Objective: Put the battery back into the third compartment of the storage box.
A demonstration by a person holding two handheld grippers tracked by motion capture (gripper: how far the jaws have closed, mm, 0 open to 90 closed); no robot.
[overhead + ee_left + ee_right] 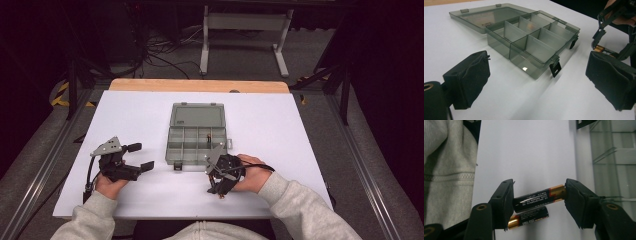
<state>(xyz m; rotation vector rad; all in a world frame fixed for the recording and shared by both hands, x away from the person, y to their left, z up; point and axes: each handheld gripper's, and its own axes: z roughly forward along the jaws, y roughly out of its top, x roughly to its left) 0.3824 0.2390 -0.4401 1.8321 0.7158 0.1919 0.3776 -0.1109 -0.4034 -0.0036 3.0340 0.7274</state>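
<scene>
Grey floor (320, 60), white stand (245, 22), dark surroundings

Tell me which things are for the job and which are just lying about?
For the job:
- upper battery, clamped end to end in the right gripper
- second battery lying on the table under it
- open compartment box

Just about:
- left gripper, open and idle
- floor cables
- white stand

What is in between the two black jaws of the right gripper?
A black and gold battery spans the right gripper jaws end to end, apparently clamped by both pads. A second battery lies on the white table underneath, seen in the right gripper view.
</scene>
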